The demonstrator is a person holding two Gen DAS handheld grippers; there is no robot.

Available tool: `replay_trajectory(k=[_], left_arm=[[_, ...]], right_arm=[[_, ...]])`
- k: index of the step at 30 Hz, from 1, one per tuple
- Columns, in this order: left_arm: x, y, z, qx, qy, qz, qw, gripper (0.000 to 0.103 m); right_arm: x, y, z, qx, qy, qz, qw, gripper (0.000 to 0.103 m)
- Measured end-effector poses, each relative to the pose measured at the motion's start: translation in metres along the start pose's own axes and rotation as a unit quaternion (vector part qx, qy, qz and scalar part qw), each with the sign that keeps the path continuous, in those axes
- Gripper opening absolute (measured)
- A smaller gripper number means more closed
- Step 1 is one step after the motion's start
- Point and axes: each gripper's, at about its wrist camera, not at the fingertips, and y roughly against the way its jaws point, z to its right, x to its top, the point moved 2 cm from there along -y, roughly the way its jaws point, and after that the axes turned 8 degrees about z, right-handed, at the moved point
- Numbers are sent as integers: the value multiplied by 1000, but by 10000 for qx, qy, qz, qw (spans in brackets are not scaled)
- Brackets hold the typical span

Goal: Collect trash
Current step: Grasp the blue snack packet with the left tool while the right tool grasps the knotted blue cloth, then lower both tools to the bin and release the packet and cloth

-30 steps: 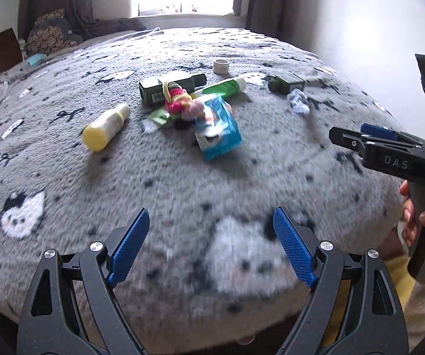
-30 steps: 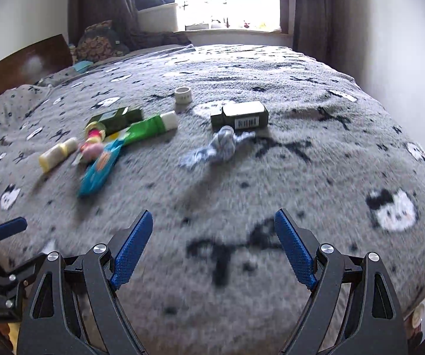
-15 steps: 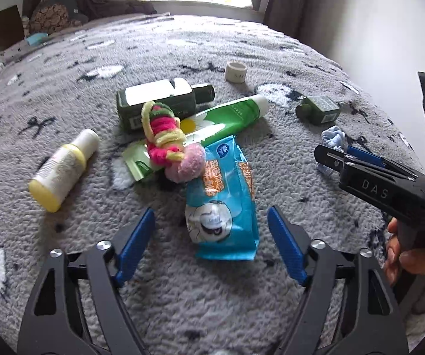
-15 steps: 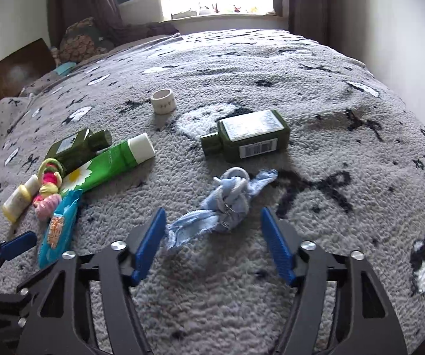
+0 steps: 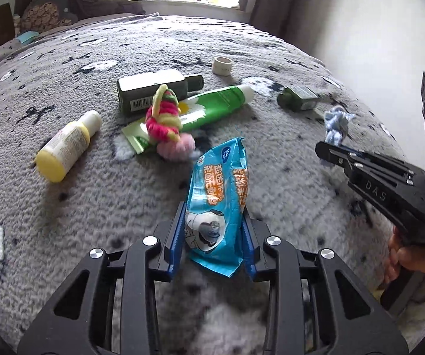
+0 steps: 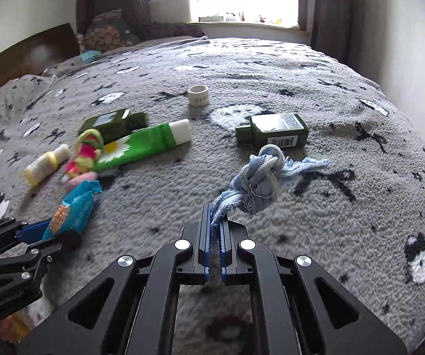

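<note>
Grey fleece patterned with black and white figures covers the bed point(image 6: 316, 68) on which everything lies. A blue snack packet point(image 5: 216, 204) stands between the blue pads of the left gripper point(image 5: 212, 230), which have just been closing and now press on its lower half. A knotted blue rag point(image 6: 256, 180) lies just ahead of the right gripper point(image 6: 215, 222), whose jaws have just closed almost fully on the rag's frayed tail. A second ago both grippers stood wide open over bare blanket, well short of the clutter; both are now in among it.

Beyond them lie a green tube point(image 6: 144, 145), two dark green bottles point(image 5: 153, 91) point(image 6: 274, 131), a yellow bottle point(image 5: 69, 146), a pink and yellow yarn toy point(image 5: 168, 124) and a small white ring, perhaps a tape roll point(image 6: 198, 95). The left view alone shows a hand point(image 5: 404, 260) gripping the right gripper's handle; the right view alone shows the wooden headboard point(image 6: 23, 53).
</note>
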Motion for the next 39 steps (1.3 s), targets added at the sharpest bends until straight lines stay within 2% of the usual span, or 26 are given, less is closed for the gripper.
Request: replay_trajectory(k=[8,14,18,22,26,33,39], left_arm=[[-33,54,7,-127,-194,246,9994,30],[-68,99,14,-189,-411,442,9980,30],[-99,117,13,-323,-378,345,9982,30],[-135,120,13,-370,-389,67,9985,30],[-169,113,10,-386,-310,-262,9984,30],[-220,89,17,-535,-197,-959,9938,30],[-248,56,12,-448,-166,-1481,9878,30]], right_arm=[[-26,55,-19,444,165,217,9986,6],[-62,107,-38,778,276,412,9957,6],[-92,130,-52,917,391,364,9944,6],[-119,142,-61,917,463,255,9944,6],[-146,146,-68,989,455,8,9941,6],[-195,129,-76,1259,157,-695,9895,6],[-238,99,-77,1613,-322,-1578,9737,6]])
